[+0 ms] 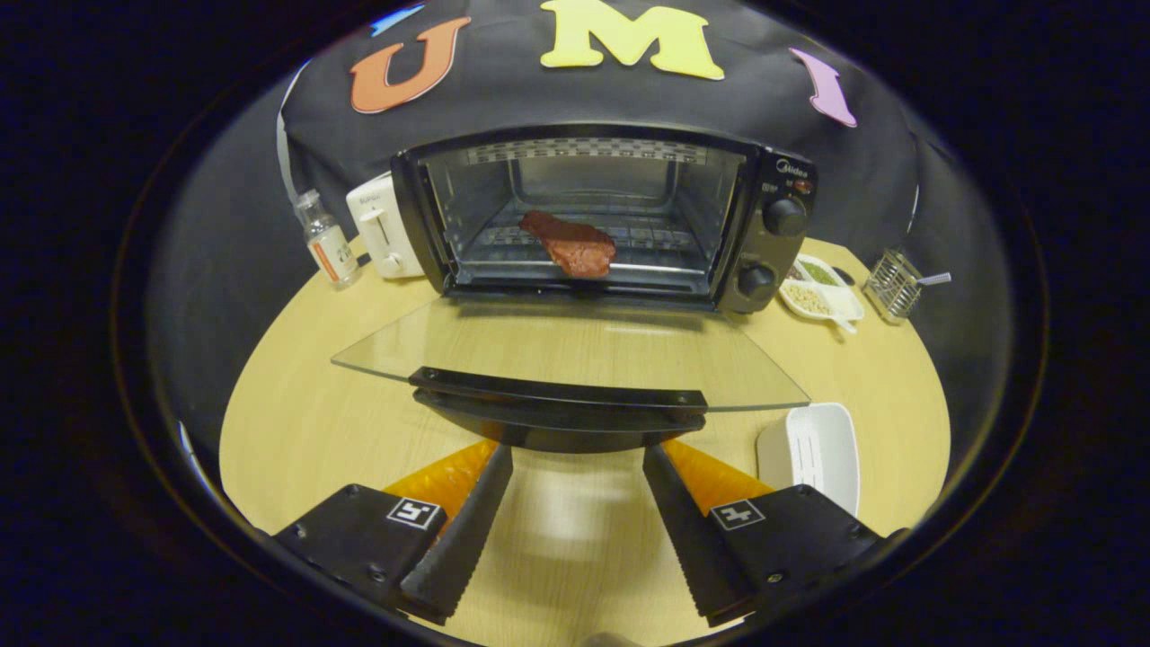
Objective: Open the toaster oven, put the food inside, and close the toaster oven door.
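Red-brown food [575,245] already lies on the wire rack inside the toaster oven [602,220], so two steps look done; only shutting remains. Its glass door [575,355] hangs fully down, flat over the bench [296,422], dark handle [557,400] just ahead of the tool [575,454], whose fingers stand wide apart, gripping nothing.

Tool [577,449] level; fingers [467,530] spread wide apart, nothing between them
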Demonstrator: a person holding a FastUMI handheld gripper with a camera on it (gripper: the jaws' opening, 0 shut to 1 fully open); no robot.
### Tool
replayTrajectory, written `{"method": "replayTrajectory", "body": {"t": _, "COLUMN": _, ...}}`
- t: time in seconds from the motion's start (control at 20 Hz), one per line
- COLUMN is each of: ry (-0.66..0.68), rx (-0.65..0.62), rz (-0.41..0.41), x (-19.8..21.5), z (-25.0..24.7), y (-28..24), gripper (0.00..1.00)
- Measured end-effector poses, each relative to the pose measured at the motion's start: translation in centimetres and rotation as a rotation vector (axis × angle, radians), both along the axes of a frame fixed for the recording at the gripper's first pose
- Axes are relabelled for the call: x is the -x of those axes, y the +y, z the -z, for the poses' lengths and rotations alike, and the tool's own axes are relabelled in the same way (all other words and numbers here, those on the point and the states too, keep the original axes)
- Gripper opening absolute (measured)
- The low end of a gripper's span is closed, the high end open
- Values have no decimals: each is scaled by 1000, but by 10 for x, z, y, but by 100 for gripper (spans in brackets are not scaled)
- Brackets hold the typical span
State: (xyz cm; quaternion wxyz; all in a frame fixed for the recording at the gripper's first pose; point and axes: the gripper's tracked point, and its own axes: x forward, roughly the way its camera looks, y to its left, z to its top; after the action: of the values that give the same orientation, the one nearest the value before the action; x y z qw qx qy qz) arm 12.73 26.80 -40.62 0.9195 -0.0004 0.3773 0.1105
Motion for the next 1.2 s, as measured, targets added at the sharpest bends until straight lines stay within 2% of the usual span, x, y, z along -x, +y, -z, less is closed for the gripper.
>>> {"method": "replayTrajectory", "body": {"t": 0.55, "ry": -88, "rx": -22, "rz": 18, "x": -58, "z": -64, "y": -4, "gripper": 94}}
{"method": "replayTrajectory", "body": {"t": 0.8, "ry": -196, "rx": -55, "rz": 33, "x": -79, "z": -104, "y": -2, "gripper": 94}}
{"method": "replayTrajectory", "body": {"t": 1.2, "ry": -189, "rx": -63, "rz": 51, "x": -65, "z": -107, "y": -14, "gripper": 94}}
